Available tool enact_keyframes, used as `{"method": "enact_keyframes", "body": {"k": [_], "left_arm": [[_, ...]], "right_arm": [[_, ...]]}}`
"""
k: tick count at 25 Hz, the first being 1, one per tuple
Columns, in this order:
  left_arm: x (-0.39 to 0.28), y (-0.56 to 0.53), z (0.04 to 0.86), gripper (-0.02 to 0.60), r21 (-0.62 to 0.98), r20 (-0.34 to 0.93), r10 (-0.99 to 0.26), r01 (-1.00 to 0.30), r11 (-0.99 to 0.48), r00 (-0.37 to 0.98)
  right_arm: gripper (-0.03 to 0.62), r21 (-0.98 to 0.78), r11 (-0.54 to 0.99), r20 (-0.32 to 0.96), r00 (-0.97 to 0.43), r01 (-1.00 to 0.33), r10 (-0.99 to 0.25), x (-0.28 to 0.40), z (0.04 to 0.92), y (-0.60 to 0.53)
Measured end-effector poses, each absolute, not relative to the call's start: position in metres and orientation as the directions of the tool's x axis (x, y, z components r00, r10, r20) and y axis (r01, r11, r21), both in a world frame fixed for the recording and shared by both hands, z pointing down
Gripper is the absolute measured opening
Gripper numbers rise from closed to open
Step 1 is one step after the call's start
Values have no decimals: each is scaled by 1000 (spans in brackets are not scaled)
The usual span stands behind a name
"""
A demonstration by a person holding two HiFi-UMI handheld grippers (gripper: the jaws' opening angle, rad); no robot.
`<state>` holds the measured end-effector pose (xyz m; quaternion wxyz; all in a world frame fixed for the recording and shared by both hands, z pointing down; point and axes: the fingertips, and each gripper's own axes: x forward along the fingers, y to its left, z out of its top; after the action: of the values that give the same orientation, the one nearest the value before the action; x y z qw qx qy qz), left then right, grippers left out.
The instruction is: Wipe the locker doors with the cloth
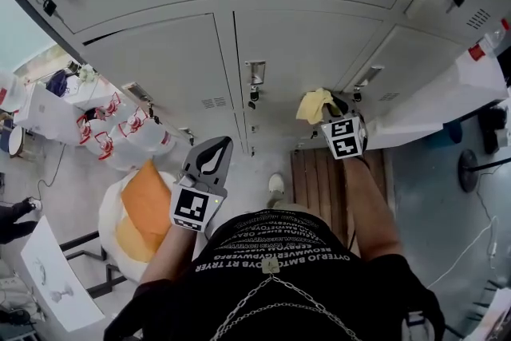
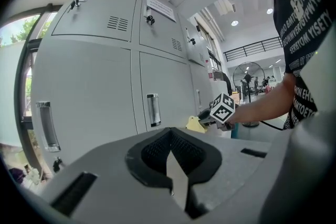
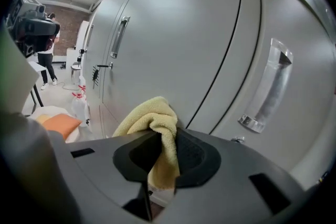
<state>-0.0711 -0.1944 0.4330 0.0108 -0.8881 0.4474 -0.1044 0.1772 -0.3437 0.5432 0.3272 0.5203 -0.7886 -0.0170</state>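
Left gripper (image 1: 212, 157) is held back from the lockers (image 1: 295, 52), low by the person's hip. Its own view shows the jaws closed together with nothing between them. Right gripper (image 1: 334, 109) is further out, up at the lockers, jaws clamped on the yellow cloth (image 3: 156, 120). Right gripper view: cloth bunches up out of the jaws right at a door face, beside a seam. Can't tell if it touches. Head view only: cloth is at the lockers' lower door row, right of a latch handle (image 1: 255, 73). Orange pad (image 1: 147, 204) lies left of the lockers, clear of the doors.
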Motion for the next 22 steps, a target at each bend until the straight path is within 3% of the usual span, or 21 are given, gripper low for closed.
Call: {"method": "enact_keyframes", "body": {"k": [6,14,22], "left_arm": [[-77,-188,424,5,-123,166,-800,-793,-596,576],[-103,-174,387,5,-168,125,-826,-809,-564,550],[-121,-152,377,5,-179,114,-823,-804,-567,556]], "right_arm": [[66,378,411,501,-189,-830,-844,206,541,-327],[64,318,363,266,-285,-876,-921,194,416,-256],[59,291,369,177,-330,-882,-927,166,366,-199]]}}
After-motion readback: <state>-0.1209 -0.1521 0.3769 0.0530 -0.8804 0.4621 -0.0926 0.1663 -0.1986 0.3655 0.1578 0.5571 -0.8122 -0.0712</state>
